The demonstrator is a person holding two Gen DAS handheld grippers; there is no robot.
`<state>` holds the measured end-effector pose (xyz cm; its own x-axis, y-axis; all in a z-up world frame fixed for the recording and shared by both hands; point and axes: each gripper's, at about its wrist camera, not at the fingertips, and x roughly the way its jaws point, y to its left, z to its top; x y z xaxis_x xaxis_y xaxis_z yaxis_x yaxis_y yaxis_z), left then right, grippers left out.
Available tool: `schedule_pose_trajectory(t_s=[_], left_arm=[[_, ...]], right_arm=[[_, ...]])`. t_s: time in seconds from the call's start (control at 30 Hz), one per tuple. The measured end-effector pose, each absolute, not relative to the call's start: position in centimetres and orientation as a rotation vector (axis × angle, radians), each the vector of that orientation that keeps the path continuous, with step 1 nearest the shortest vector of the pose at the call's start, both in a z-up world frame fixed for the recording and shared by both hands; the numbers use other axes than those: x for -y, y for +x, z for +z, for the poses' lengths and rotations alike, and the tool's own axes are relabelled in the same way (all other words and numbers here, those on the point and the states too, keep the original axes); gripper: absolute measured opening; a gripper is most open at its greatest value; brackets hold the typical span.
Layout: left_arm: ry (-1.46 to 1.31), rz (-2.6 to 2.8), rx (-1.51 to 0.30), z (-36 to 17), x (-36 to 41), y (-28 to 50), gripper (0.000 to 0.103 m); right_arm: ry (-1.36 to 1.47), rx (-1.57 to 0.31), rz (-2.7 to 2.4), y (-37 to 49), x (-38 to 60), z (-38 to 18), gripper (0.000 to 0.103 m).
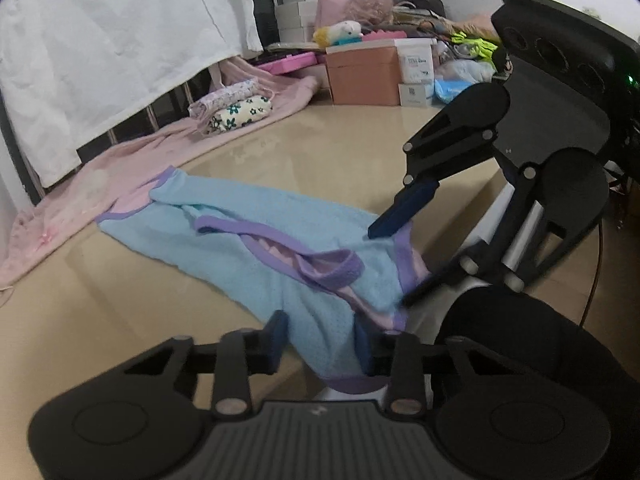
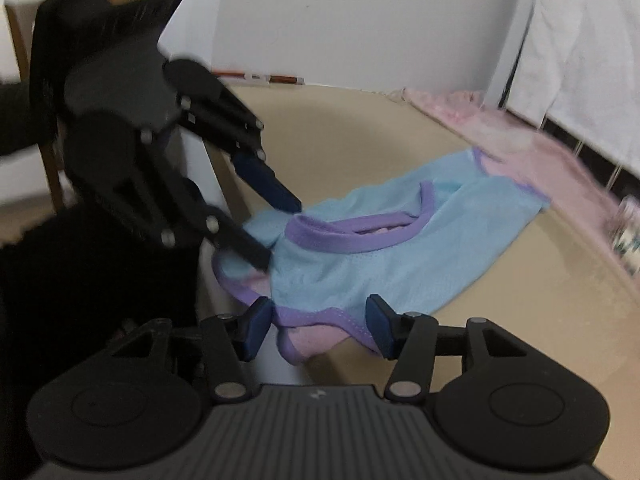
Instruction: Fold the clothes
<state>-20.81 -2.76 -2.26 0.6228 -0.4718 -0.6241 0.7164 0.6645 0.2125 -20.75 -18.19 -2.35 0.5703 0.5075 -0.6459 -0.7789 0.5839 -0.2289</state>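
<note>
Beige tabletop carries a crumpled blue top at its near edge. Left gripper straddles the top's near hem, jaws parted, not pinching. Right gripper likewise brackets the purple hem, unclenched. Pink cloth lies beyond the top.

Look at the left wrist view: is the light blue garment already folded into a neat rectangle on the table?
No. The light blue garment lies spread and rumpled on the table, its purple-trimmed openings gaping.

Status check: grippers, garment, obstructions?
Left gripper and right gripper open, blue garment between the fingers. Crumpled, unfolded at table edge. Nothing blocking.
</note>
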Motion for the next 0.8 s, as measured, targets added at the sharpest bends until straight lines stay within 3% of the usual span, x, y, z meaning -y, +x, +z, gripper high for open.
schedule_pose_trajectory(t_s=[0.03,0.07,0.1,0.27,0.47,0.7,0.8], left_arm=[[0.483,-0.716,-0.569,-2.0,2.5,-21.0,0.011],[0.492,-0.721,-0.574,-1.8,2.2,-21.2,0.009],[0.5,-0.725,-0.58,-1.6,1.9,-21.4,0.008],[0.585,-0.71,-0.566,-1.8,0.9,-22.6,0.007],[0.512,-0.789,-0.541,2.3,-0.2,-20.3,0.007],[0.412,-0.688,-0.514,7.0,1.3,-5.7,0.007],[0.379,-0.601,-0.528,6.8,2.1,-0.4,0.017]], right_arm=[[-0.523,-0.565,0.788,-20.8,18.1,-2.2,0.027],[-0.486,-0.576,0.795,-20.8,18.2,-1.9,0.01],[-0.449,-0.587,0.808,-20.9,18.2,-1.6,0.007],[-0.528,-0.58,0.831,-22.7,16.0,-2.1,0.006],[-0.451,-0.494,0.882,-22.3,16.9,1.3,0.006],[-0.357,-0.467,0.8,-10.6,19.6,5.6,0.006],[-0.31,-0.502,0.735,-4.0,19.8,5.6,0.006]])
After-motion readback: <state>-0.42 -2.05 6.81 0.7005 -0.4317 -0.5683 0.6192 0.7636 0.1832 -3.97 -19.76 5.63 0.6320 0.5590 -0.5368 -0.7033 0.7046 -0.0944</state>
